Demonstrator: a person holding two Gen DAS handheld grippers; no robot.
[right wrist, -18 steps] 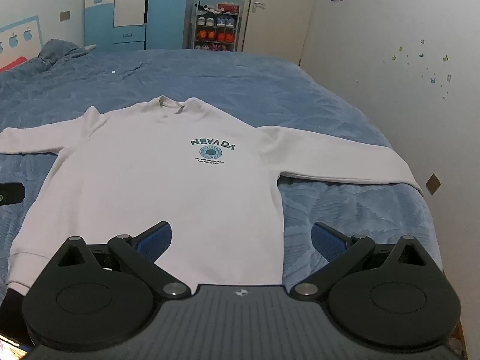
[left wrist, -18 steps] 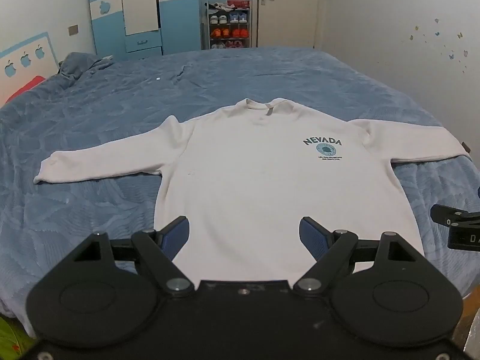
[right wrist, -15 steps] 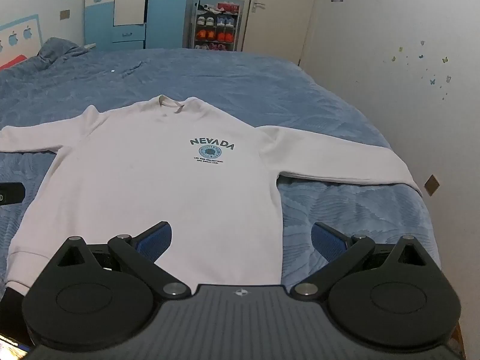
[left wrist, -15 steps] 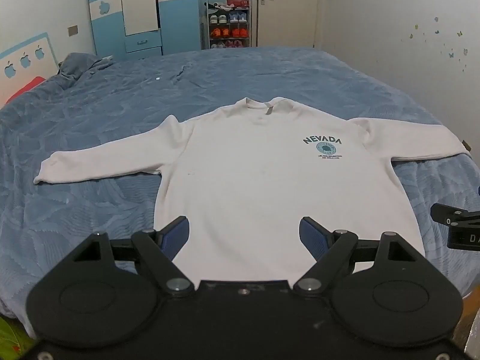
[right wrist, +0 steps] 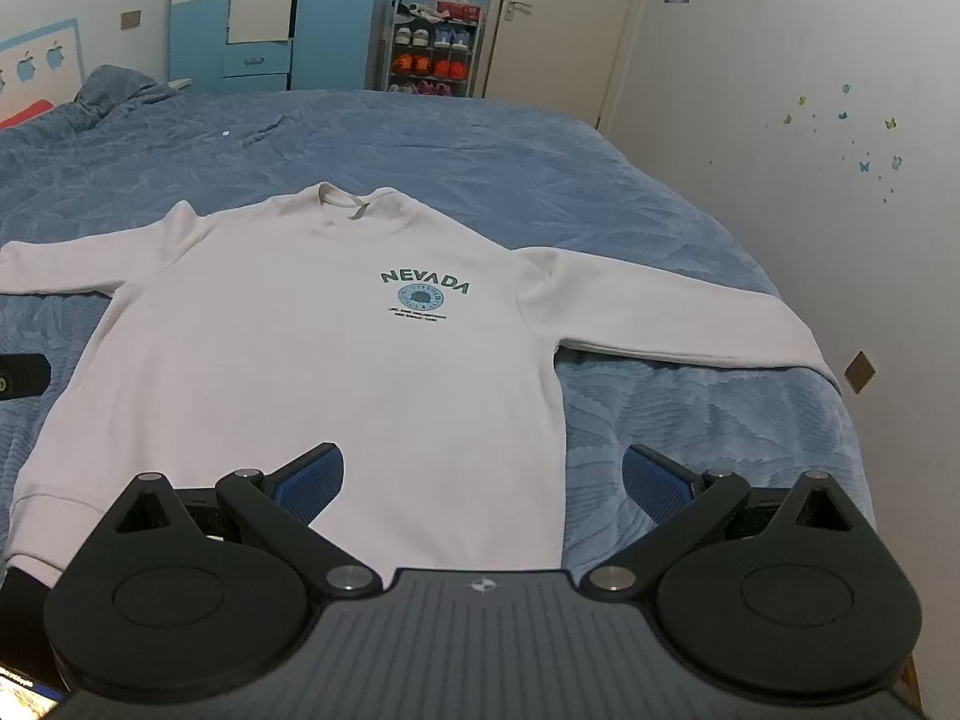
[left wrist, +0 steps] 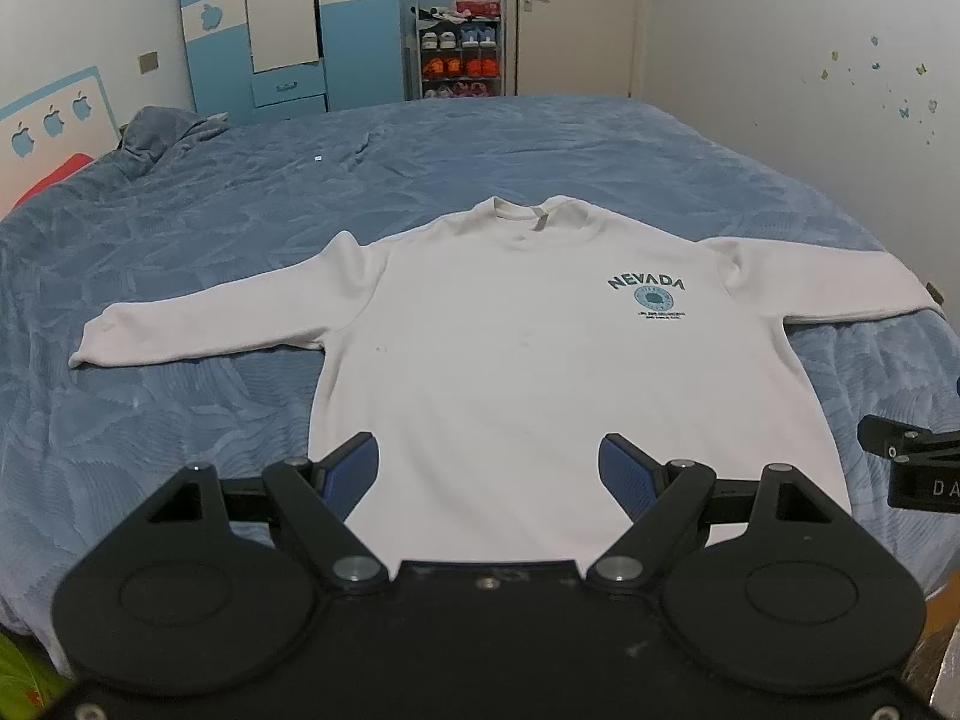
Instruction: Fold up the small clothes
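A white long-sleeved sweatshirt (left wrist: 528,360) (right wrist: 312,360) with a teal NEVADA print lies flat and face up on the blue bedspread (left wrist: 420,168), sleeves spread out to both sides, neck at the far end. My left gripper (left wrist: 489,468) hovers open above the hem, nothing between its blue pads. My right gripper (right wrist: 483,480) is open too, over the hem's right corner, one pad above cloth and the other above the bedspread (right wrist: 690,420). The right gripper's edge (left wrist: 912,468) shows at the left wrist view's right side.
A crumpled blue blanket (left wrist: 168,132) sits at the bed's far left. Behind the bed stand a blue and white wardrobe (left wrist: 288,24), a shoe rack (left wrist: 459,48) and a door (left wrist: 576,18). The wall (right wrist: 810,150) runs close along the bed's right edge.
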